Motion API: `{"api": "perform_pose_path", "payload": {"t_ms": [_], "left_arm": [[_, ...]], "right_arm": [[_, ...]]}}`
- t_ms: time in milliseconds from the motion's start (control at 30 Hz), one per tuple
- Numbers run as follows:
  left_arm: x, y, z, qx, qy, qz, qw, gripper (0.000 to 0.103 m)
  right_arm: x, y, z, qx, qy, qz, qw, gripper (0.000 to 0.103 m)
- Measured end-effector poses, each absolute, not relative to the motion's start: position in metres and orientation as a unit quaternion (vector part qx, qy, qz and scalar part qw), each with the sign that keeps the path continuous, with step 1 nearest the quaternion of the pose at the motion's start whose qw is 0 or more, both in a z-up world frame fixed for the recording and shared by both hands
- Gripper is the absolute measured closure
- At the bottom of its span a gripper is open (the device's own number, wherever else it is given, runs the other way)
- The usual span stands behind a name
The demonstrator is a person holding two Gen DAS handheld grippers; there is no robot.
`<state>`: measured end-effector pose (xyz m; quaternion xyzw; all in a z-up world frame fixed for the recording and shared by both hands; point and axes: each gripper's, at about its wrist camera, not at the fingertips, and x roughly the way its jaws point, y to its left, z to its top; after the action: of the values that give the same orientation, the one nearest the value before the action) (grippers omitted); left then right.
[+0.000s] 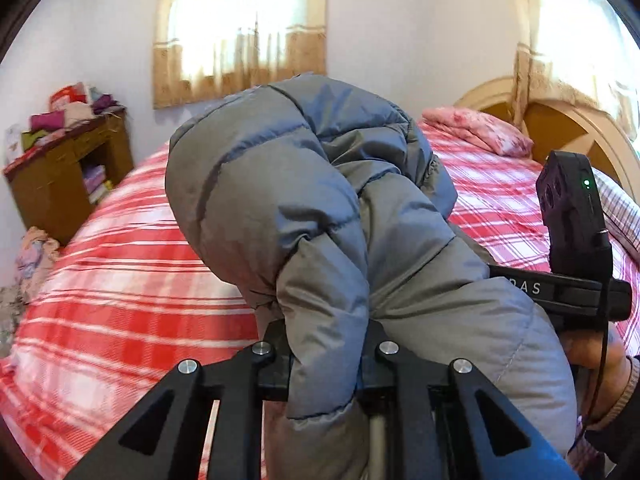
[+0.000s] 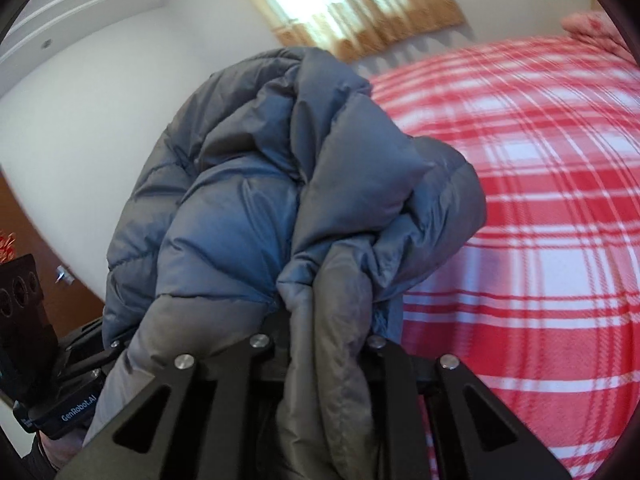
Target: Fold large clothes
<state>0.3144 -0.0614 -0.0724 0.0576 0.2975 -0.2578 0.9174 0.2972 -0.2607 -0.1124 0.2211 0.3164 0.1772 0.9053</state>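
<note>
Both grippers, left gripper (image 1: 326, 356) and right gripper (image 2: 320, 344), are clamped on bunched folds of the grey puffer jacket (image 1: 304, 184), which I hold just ahead of them above the red plaid bed (image 1: 120, 280), its bulk hanging between my hands

Right gripper (image 2: 326, 344) at bottom centre, clamped on a bunched fold of grey puffer jacket (image 2: 256, 216), which billows up through the middle of the frame. Red-and-white plaid bedspread (image 2: 540, 208) filling the right side. Curtained window (image 2: 344, 4) at top centre. Left gripper (image 2: 86, 354) at lower left, partly behind the jacket.
</note>
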Motion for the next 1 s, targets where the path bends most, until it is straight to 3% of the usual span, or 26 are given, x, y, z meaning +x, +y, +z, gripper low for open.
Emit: {"api": "perform_pose_path", "payload": {"t_ms": [433,1000], "left_arm": [[0.288,0.049,-0.067,0.032,0.298,-0.168,0.939,0.084],[0.276,0.09,-0.088,0.01,0.311,-0.147,0.939,0.084]], "right_arm": [[0.313,-0.139,-0.098,0.159,0.324,0.271,0.892,0.085],[0.329,-0.101,-0.098,0.112,0.345,0.279,0.889,0.085]]}}
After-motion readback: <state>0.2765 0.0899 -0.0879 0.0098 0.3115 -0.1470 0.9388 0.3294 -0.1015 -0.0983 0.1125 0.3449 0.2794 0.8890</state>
